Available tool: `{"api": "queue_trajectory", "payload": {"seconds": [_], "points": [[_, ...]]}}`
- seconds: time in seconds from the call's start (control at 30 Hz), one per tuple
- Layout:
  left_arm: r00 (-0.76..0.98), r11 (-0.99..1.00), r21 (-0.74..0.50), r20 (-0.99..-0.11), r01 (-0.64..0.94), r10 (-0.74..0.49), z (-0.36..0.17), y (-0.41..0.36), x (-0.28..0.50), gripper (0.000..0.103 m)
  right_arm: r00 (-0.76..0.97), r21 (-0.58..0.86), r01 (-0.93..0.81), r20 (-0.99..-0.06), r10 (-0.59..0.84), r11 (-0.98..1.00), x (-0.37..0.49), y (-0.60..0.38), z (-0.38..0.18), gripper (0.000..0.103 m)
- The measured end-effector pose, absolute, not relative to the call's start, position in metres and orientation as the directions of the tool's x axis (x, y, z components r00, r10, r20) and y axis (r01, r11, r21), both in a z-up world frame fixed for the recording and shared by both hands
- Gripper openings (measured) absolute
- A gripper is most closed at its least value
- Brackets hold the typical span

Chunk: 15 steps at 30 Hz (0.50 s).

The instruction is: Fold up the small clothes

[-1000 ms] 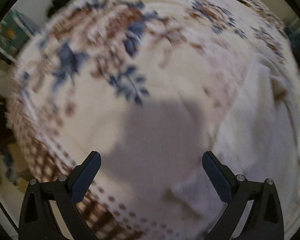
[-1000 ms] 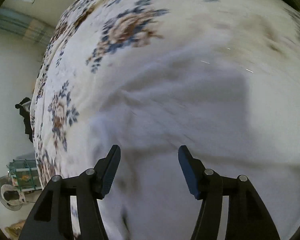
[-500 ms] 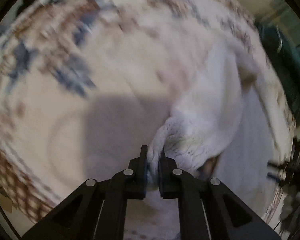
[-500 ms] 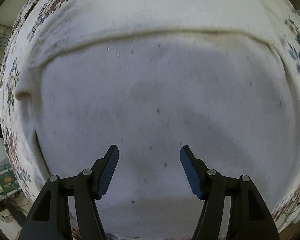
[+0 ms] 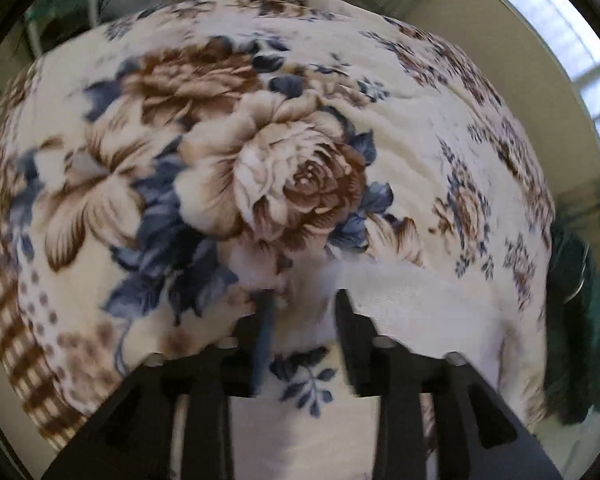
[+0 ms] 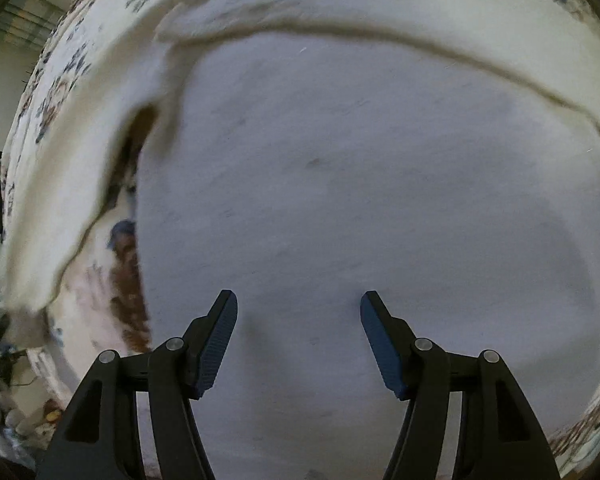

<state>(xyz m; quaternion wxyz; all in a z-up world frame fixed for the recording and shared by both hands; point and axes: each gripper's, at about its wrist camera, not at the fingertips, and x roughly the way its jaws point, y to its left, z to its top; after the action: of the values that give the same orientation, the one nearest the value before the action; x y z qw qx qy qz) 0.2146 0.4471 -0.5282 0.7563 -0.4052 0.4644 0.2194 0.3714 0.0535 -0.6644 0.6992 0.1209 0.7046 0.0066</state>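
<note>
The white garment [image 6: 360,200] lies spread on the floral blanket [image 5: 260,140], looking soft, light and floppy, best taken at a hemmed edge; the left tongs [image 5: 304,304] stand partly spread around a fabric fold, the right tongs [image 6: 298,316] spread above it.

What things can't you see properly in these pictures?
- Left wrist view: the left gripper has white garment cloth between its blurred fingers; whether it is pinched tight or just released cannot be told.
- Right wrist view: the garment fills the frame past its edges, so its type stays unknown. The right gripper hangs open.
- Right wrist view: a lifted fold partly hides the flowered blanket.
</note>
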Motion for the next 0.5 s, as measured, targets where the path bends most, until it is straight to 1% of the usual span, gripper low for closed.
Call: {"api": "queue_trajectory", "payload": {"seconds": [0.03, 0.07, 0.1, 0.2, 0.3, 0.4, 0.47, 0.5], "points": [[0.478, 0.556, -0.42, -0.877, -0.717, -0.047, -0.531, 0.448, 0.211, 0.063, 0.015, 0.178, 0.154, -0.984, 0.177, 0.972, 0.367, 0.052, -0.662, 0.071], [0.479, 0.53, -0.428, -0.876, -0.732, -0.046, -0.533, 0.446, 0.206, 0.071, 0.026, 0.17, 0.142, -0.986, 0.168, 0.975, 0.361, 0.05, -0.657, 0.074], [0.496, 0.486, -0.456, -0.867, -0.746, -0.052, -0.538, 0.446, 0.198, 0.072, 0.041, 0.151, 0.132, -0.988, 0.147, 0.98, 0.356, 0.043, -0.653, 0.077], [0.517, 0.378, -0.531, -0.843, -0.758, -0.149, -0.565, 0.44, 0.191, 0.072, 0.084, 0.054, 0.143, -0.996, 0.043, 0.988, 0.364, 0.041, -0.638, 0.079], [0.542, 0.313, -0.579, -0.815, -0.753, -0.205, -0.59, 0.431, 0.205, 0.072, 0.114, -0.039, 0.191, -0.992, -0.061, 0.981, 0.356, 0.009, -0.629, 0.08], [0.55, 0.293, -0.581, -0.814, -0.759, -0.188, -0.602, 0.43, 0.23, 0.072, 0.114, -0.067, 0.262, -0.988, -0.1, 0.963, 0.347, -0.03, -0.625, 0.08], [0.547, 0.307, -0.564, -0.824, -0.767, -0.146, -0.603, 0.432, 0.245, 0.069, 0.103, -0.091, 0.291, -0.987, -0.126, 0.952, 0.339, -0.057, -0.621, 0.08], [0.552, 0.33, -0.551, -0.828, -0.766, -0.101, -0.599, 0.434, 0.253, 0.061, 0.103, -0.098, 0.3, -0.986, -0.134, 0.949, 0.334, -0.071, -0.619, 0.08]]}}
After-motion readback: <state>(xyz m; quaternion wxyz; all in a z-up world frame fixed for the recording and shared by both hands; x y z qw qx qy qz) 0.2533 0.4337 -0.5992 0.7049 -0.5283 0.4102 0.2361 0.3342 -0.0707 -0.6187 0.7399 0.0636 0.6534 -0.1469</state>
